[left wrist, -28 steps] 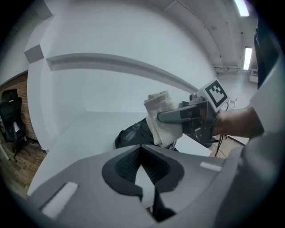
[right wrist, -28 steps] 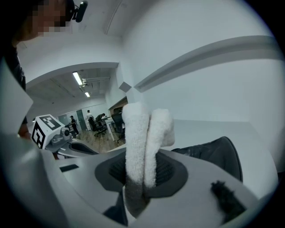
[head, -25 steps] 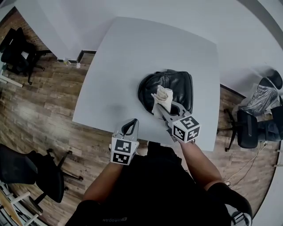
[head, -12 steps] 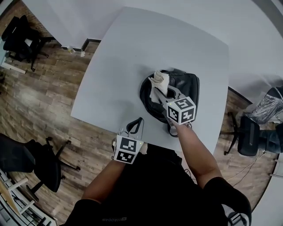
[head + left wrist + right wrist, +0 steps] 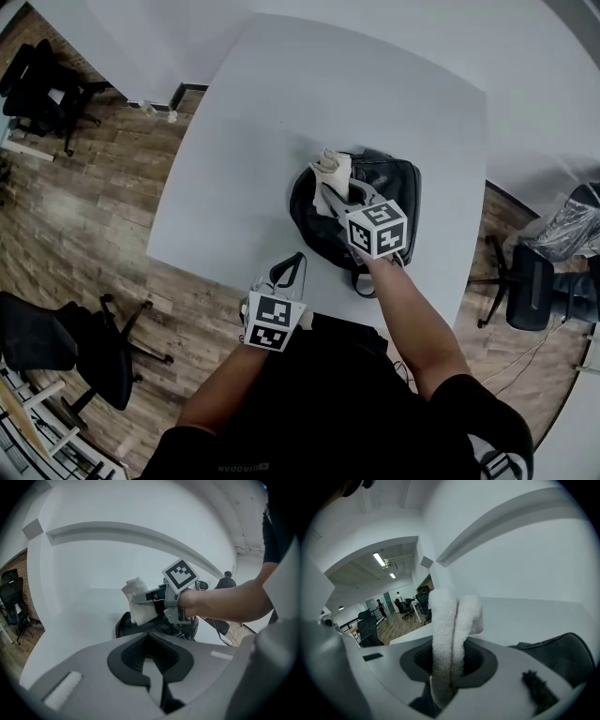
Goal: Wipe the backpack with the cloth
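A black backpack (image 5: 384,192) lies on the white table (image 5: 281,112), toward its near right part. My right gripper (image 5: 330,187) is shut on a folded white cloth (image 5: 334,172), which rests over the backpack's left upper side. In the right gripper view the cloth (image 5: 450,634) stands pinched between the jaws, with the backpack (image 5: 558,651) at lower right. My left gripper (image 5: 289,270) hovers at the table's near edge, left of the backpack, shut with nothing in it. From the left gripper view I see the cloth (image 5: 139,603), the right gripper (image 5: 140,599) and the backpack (image 5: 157,623).
Black office chairs stand on the wooden floor: one at lower left (image 5: 66,342), one at upper left (image 5: 42,89), one at right (image 5: 534,281). The table's near edge (image 5: 216,272) runs just ahead of my left gripper. White walls rise behind the table.
My right gripper has carried the cloth up and leftward across the backpack, toward its far left edge. The left gripper has barely moved.
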### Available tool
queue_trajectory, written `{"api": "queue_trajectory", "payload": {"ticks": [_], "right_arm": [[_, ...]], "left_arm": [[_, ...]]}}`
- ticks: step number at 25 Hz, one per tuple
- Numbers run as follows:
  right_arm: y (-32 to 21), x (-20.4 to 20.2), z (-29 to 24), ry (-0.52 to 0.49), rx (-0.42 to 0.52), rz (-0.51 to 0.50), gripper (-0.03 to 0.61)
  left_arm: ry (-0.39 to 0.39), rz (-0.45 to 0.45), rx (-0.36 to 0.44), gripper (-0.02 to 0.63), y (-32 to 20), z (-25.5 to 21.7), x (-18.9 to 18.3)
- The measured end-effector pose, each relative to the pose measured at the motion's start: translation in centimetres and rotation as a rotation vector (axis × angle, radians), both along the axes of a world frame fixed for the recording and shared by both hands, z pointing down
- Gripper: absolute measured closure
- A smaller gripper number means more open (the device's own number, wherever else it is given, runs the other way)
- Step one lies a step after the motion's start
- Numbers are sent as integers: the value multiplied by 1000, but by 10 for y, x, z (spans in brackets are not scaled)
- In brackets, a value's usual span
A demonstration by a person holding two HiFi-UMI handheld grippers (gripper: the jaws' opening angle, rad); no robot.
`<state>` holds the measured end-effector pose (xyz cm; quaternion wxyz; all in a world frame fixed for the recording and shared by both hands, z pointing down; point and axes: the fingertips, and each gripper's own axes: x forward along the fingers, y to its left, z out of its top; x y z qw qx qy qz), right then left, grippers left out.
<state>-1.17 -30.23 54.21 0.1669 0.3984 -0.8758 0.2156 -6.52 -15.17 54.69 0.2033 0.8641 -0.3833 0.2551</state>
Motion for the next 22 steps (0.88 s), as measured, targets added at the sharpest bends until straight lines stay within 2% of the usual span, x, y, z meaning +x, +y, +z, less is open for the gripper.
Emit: {"api": "queue_trajectory", "payload": {"ticks": [8, 22], "right_arm": [[-14, 15, -1, 5, 3, 30, 485], [-28, 69, -15, 33, 35, 127, 485]], "left_arm": [[0, 26, -3, 607, -6, 0, 14], [2, 71, 1, 607, -11, 1, 29]]}}
